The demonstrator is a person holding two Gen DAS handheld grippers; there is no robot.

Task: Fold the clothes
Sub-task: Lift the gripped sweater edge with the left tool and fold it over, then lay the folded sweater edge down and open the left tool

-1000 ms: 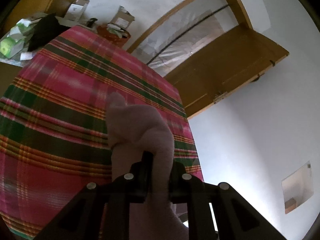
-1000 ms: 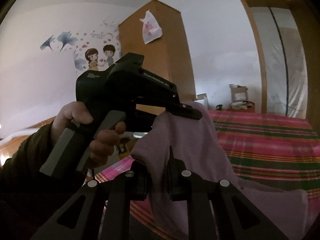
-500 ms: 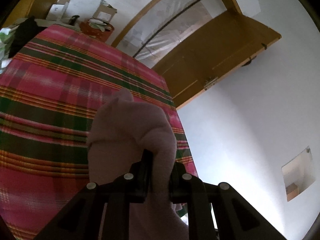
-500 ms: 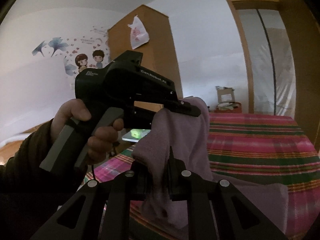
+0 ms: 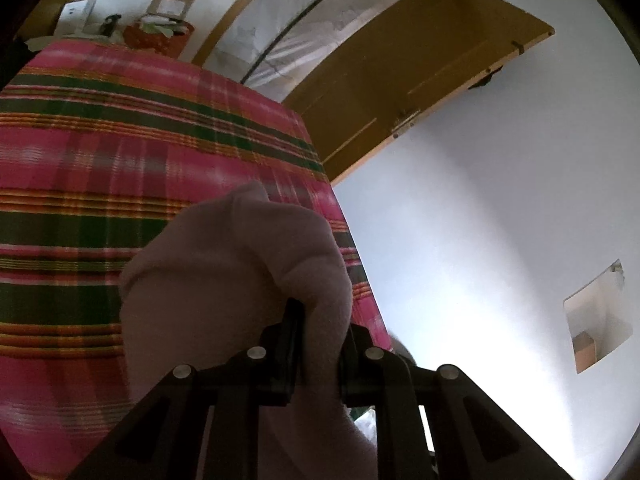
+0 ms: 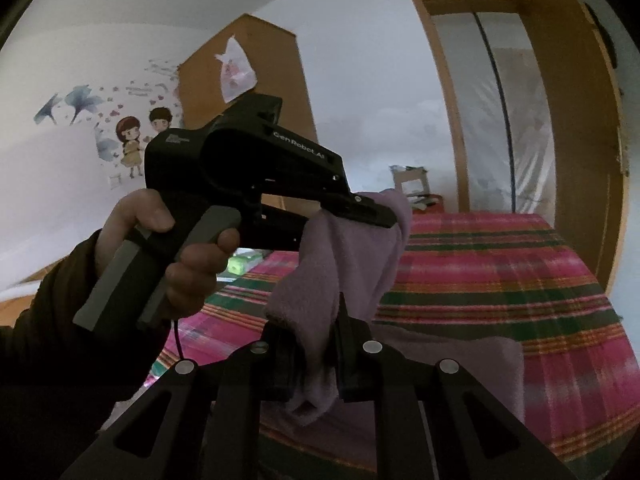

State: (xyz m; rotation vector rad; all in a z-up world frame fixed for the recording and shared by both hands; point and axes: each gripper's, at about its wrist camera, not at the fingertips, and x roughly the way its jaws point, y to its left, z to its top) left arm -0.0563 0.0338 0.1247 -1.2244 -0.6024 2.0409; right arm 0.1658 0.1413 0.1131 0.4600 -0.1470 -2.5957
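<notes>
Both tools swung across plaid bed (image 5: 120, 128) since earlier; left tool (image 5: 320, 344), right tool (image 6: 316, 344) clamped on lilac garment (image 6: 344, 264).

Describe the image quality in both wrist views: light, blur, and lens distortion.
Left wrist view: dim, strong fisheye bending the door frame; plaid bedspread slightly motion-smeared; pale pink garment soft and close in the left gripper. Right wrist view: dim too, dark vignette at the corners; the sleeve nearly black; the right gripper pinches the garment; the wall sticker stays readable.
</notes>
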